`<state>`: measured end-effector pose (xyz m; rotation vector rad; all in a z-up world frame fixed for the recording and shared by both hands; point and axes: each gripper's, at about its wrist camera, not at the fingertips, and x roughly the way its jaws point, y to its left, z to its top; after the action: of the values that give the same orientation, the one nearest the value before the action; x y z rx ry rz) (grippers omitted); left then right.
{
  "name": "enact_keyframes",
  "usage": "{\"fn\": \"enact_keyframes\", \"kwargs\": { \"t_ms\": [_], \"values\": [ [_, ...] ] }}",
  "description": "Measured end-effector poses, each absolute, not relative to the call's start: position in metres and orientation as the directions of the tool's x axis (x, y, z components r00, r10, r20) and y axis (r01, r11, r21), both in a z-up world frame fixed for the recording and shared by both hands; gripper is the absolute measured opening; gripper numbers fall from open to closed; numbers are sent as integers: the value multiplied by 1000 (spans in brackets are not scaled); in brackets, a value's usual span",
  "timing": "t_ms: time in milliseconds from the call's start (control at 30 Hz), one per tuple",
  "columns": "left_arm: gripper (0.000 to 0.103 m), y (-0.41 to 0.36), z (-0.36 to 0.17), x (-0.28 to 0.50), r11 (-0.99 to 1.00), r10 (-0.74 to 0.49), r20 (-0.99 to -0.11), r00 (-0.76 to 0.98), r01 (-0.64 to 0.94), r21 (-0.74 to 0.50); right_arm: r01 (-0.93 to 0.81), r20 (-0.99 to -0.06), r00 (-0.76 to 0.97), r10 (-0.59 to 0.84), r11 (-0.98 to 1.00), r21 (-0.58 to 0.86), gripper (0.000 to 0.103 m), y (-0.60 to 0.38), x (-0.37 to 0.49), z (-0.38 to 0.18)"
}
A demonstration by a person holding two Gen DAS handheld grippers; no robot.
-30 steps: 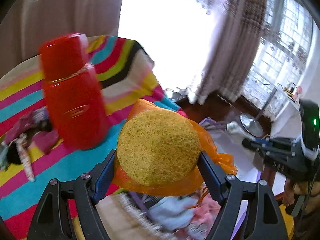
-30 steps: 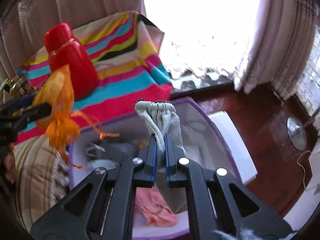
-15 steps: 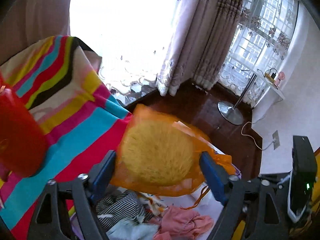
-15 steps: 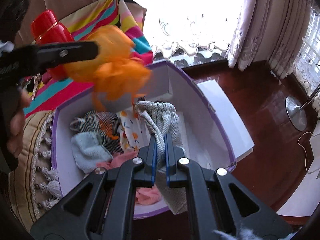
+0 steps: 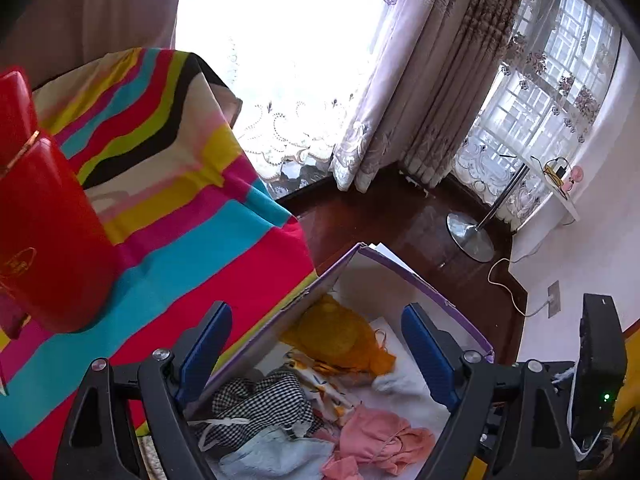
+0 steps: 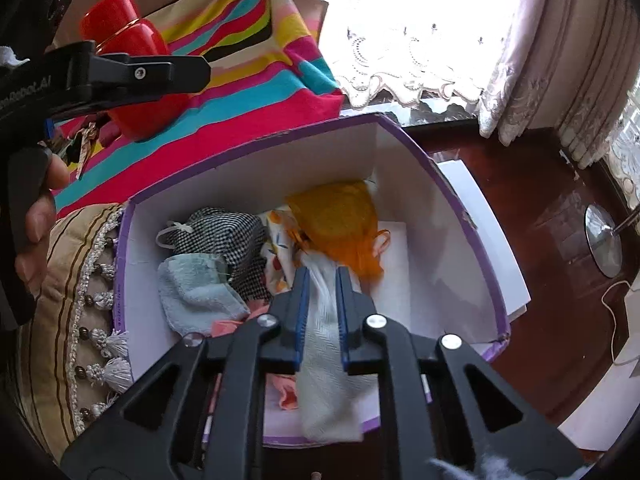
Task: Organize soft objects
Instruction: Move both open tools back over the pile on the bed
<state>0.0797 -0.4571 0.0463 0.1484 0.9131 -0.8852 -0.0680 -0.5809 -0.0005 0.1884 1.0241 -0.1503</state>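
Left claw (image 5: pixel 316 354) hangs wide open and empty over the box's (image 6: pixel 448 216) near-left rim. Right claw (image 6: pixel 322 292) pinches a grey cloth (image 6: pixel 326 360) at lower centre. Orange pouch (image 6: pixel 340 220) lies inside, by the far wall; bare floor shows at its right.

Box (image 6: pixel 460 240): matt white card, purple edging. Flask (image 6: pixel 136 76): glossy red. Sponge (image 6: pixel 336 216): coarse yellow, orange mesh. Floor (image 5: pixel 400 216): polished dark wood. Tablecloth (image 5: pixel 180 208): striped cloth.
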Motion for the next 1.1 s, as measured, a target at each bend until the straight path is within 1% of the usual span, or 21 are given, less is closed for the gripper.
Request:
{"fn": "enact_keyframes", "kwargs": {
  "t_ms": [33, 67, 100, 167, 400, 700, 967, 1100],
  "values": [
    [87, -454, 49, 79, 649, -605, -737, 302, 723, -237, 214, -859, 511, -42, 974, 80, 31, -579, -67, 0],
    [87, -452, 51, 78, 648, -608, -732, 306, 725, -235, 216, -858, 512, -51, 974, 71, 41, -578, -66, 2],
    [87, -448, 54, 77, 646, -612, -727, 311, 728, -232, 219, -854, 516, -61, 974, 63, 48, -577, -66, 5],
    [87, -441, 58, 77, 642, -616, -719, 323, 734, -221, 219, -849, 523, -67, 974, 58, 50, -577, -64, 9],
    [87, -406, 68, 78, 652, -625, -693, 359, 728, -210, 191, -849, 526, -46, 979, 65, 51, -561, -50, 16],
    [87, -340, 68, 92, 708, -605, -668, 433, 676, -203, 70, -848, 529, 10, 996, 55, 55, -510, -22, 24],
    [87, -271, 71, 123, 794, -560, -629, 538, 565, -224, -53, -848, 526, 68, 997, 47, 57, -449, 8, 32],
    [87, -235, 72, 143, 843, -516, -609, 602, 484, -236, -113, -839, 536, 94, 993, 39, 59, -417, 22, 39]
  ]
}}
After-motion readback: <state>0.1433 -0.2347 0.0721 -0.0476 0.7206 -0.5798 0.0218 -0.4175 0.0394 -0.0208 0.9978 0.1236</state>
